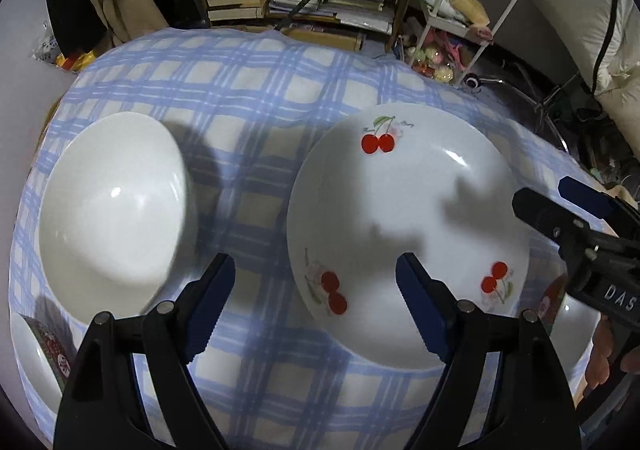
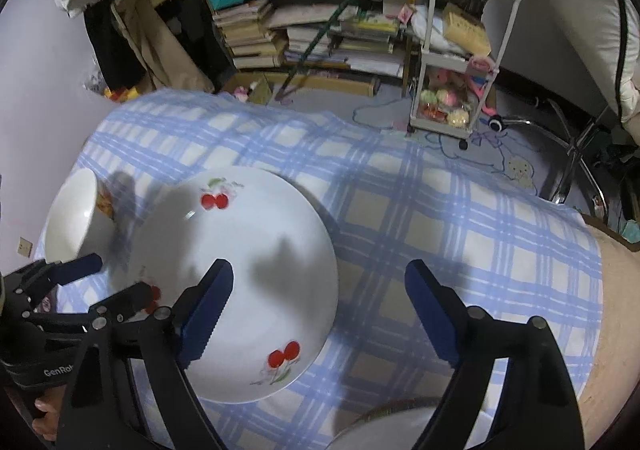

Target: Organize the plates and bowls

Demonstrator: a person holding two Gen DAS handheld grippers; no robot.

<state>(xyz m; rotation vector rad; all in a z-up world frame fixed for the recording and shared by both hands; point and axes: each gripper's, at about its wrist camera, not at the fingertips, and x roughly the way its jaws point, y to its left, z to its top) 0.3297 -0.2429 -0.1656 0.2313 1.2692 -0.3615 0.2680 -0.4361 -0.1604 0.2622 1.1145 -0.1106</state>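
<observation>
Plates lay on checked cloth over counter (image 1: 256, 98). Left wrist view: left tool (image 1: 316, 306) gaped empty above cloth between plain white bowl (image 1: 116, 206) and cherry plate (image 1: 404, 226). Right wrist view: right tool (image 2: 320, 314) gaped empty beside cherry plate's (image 2: 240, 274) right rim. Step judged: approach; next, choose dish, close on rim.
</observation>
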